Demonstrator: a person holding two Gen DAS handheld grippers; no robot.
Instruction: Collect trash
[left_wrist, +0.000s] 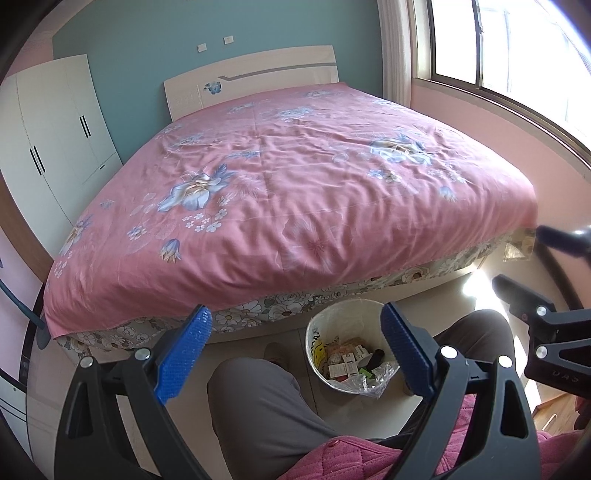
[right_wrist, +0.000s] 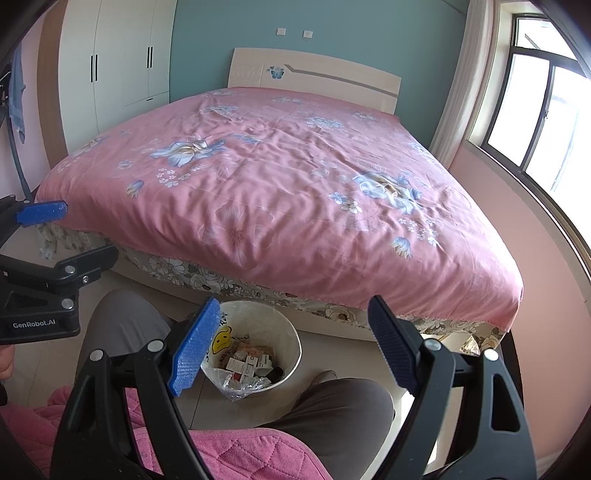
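Left wrist view: the left gripper (left_wrist: 295, 347) hangs with its blue fingers (left_wrist: 184, 354) spread wide and nothing between them. Below, on the floor between the person's knees, stands the white bin (left_wrist: 314, 332) lined with a clear bag, already holding small boxes and wrappers (left_wrist: 351, 363). The bed (left_wrist: 295, 184) shows only its pink cover; no litter can be made out on it. The right gripper (left_wrist: 517, 266) shows at the right edge

Right wrist view: the right gripper (right_wrist: 295, 343) is likewise wide open and empty, above the bin (right_wrist: 291, 336). The trash (right_wrist: 251, 363) sits deep inside. A crumpled scrap (right_wrist: 471, 345) seems to lie under the bed's far corner; I judge that the likely next pick. Approach low, fingers kept wide, close only once they straddle it
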